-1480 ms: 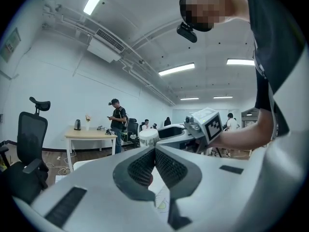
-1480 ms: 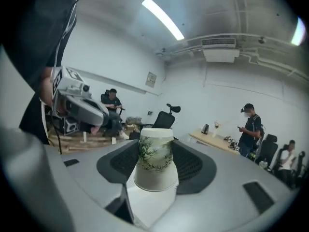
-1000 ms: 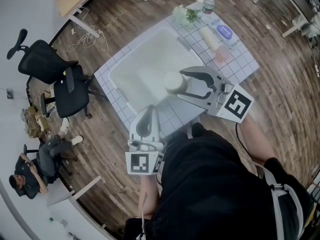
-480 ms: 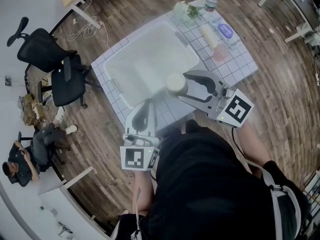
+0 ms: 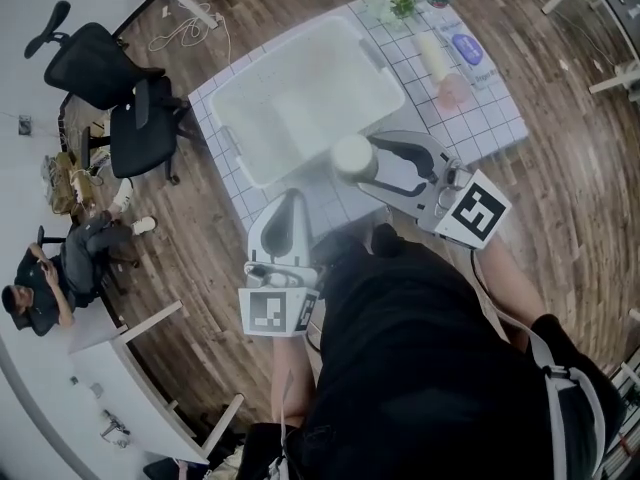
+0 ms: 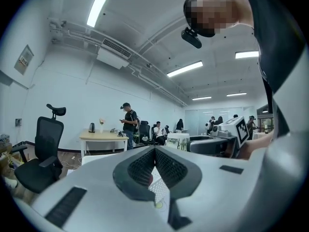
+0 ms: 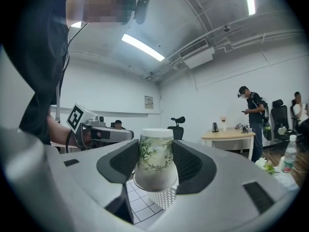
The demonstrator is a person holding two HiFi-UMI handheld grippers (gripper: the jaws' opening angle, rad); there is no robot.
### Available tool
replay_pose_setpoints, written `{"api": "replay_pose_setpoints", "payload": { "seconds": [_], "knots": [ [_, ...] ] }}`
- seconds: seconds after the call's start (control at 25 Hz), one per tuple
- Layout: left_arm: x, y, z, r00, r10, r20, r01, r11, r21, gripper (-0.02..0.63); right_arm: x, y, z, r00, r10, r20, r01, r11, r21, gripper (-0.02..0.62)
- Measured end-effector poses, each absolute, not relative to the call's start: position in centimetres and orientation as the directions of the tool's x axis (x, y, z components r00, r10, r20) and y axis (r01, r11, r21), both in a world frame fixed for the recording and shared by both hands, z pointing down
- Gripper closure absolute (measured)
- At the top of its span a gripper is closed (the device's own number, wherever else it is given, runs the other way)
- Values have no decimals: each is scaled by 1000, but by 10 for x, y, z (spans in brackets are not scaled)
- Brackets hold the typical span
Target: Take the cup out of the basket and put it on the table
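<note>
Watching the right gripper (image 7: 155,170) pinch the cup (image 5: 352,155) between wide-set jaws above the table (image 5: 490,118) beside the basket (image 5: 290,88), left gripper (image 6: 155,166) closed on nothing, I feared a loose squeeze might drop it.

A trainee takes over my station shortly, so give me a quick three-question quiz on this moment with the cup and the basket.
1. What does the right gripper hold?
A) a bottle
B) the cup
C) nothing
2. True or false: the left gripper has its jaws wide apart.
3. Fill in (inside/outside): in the head view, the cup shows just ___ the near rim of the basket.

Key:
1. B
2. False: its jaws are together, with nothing between them.
3. outside
</note>
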State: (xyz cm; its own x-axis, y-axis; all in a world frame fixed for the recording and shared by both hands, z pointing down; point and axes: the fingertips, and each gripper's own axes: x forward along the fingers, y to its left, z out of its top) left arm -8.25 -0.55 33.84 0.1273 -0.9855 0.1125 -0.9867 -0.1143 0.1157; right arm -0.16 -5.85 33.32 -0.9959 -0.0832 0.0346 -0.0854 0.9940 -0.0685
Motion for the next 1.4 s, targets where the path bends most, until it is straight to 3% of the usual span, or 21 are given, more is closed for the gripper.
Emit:
{"api": "replay_pose_setpoints", "payload": {
  "seconds": [0.44, 1.4],
  "knots": [
    [-76, 51, 329, 113, -990, 86, -987, -102, 124, 597, -3, -11, 325, -997, -75, 32, -77, 996, -54, 360],
    [-17, 174, 334, 228, -971, 70, -963, -215, 161, 597, 52, 132, 317, -989, -147, 32, -149, 984, -92, 360]
  ]
}}
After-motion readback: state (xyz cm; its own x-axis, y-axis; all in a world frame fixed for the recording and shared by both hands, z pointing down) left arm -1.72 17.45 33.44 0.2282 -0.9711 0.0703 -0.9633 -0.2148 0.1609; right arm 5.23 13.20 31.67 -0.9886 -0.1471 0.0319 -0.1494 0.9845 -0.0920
